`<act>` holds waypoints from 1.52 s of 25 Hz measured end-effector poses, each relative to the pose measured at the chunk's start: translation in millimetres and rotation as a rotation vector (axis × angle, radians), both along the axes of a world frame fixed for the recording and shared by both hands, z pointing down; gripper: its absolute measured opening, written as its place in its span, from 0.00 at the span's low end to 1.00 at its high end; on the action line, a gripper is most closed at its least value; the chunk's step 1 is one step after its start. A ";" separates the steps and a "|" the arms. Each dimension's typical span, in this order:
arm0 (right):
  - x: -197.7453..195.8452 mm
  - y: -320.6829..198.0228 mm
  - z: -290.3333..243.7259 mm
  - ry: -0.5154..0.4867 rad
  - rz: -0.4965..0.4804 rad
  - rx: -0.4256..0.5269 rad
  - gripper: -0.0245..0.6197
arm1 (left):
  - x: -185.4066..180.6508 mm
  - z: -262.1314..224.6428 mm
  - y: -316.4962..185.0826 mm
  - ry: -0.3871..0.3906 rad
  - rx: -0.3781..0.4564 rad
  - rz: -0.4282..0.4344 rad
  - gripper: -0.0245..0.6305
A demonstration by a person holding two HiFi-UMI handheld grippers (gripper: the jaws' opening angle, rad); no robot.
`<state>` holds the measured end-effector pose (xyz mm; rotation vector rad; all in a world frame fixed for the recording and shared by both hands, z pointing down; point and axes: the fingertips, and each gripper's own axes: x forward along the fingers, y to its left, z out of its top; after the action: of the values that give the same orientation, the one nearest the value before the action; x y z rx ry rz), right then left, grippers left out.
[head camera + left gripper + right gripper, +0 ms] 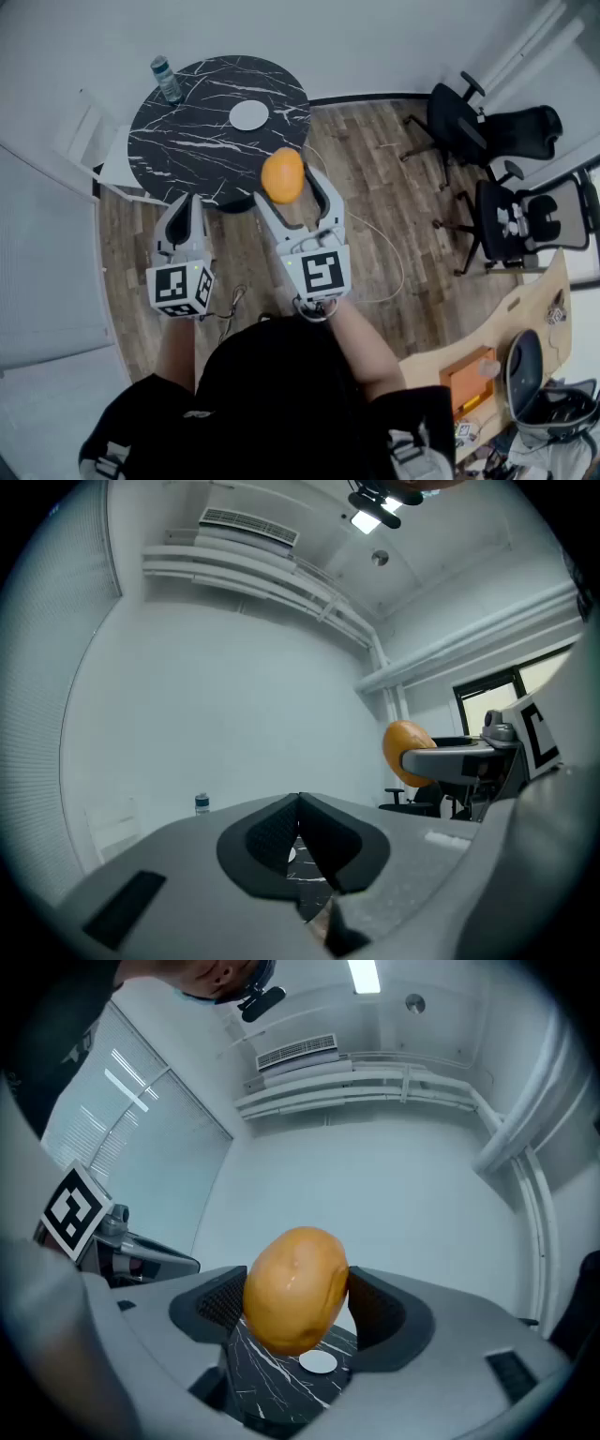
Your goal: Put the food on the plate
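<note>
Right gripper view: right tool (298, 1302) clamped on potato (295, 1283); left tool (300, 841) together, empty; plate (248, 115) on table (187, 131).

i see open room over the round black white-veined marble table (187, 141) around the small white round plate (248, 115). a clear plastic water bottle (166, 79) stands at its far left rim; black office chairs (453, 120) crowd the right.

The food (282, 175) is glossy orange-yellow. The table (187, 141) is black marble with thin white veins, and the plate (248, 115) is plain white. The left gripper (188, 204) and right gripper (289, 184) are both light grey with black textured pads (379, 1312) and black-and-white square markers (322, 272). The floor (366, 197) is brownish wood planks, kinda streaky.
</note>
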<state>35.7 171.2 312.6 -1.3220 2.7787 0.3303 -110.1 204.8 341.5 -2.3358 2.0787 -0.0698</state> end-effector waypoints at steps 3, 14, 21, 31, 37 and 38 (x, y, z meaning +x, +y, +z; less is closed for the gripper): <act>0.2 6.7 -1.3 -0.004 0.006 -0.007 0.55 | -11.2 2.2 8.4 0.003 -0.009 -0.013 0.04; 12.7 21.1 6.3 -0.002 0.063 -0.048 0.55 | -17.8 2.9 19.6 -0.003 -0.012 0.044 0.04; 11.4 2.1 13.4 0.021 0.035 -0.055 0.55 | -10.2 17.5 3.2 0.014 -0.045 0.046 0.04; 7.0 -71.5 20.2 0.049 -0.037 -0.060 0.55 | -11.8 26.2 -57.0 0.031 -0.113 0.060 0.04; 15.8 -120.6 27.9 0.047 -0.085 -0.078 0.55 | 1.8 30.5 -97.0 0.031 -0.150 0.040 0.04; 17.4 -128.0 30.3 0.053 -0.094 -0.082 0.55 | 4.7 31.9 -103.7 0.038 -0.160 0.040 0.04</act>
<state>53.0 43.2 342.9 -1.2100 2.9162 0.2533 -105.4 101.1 373.4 -2.4871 2.1164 -0.1997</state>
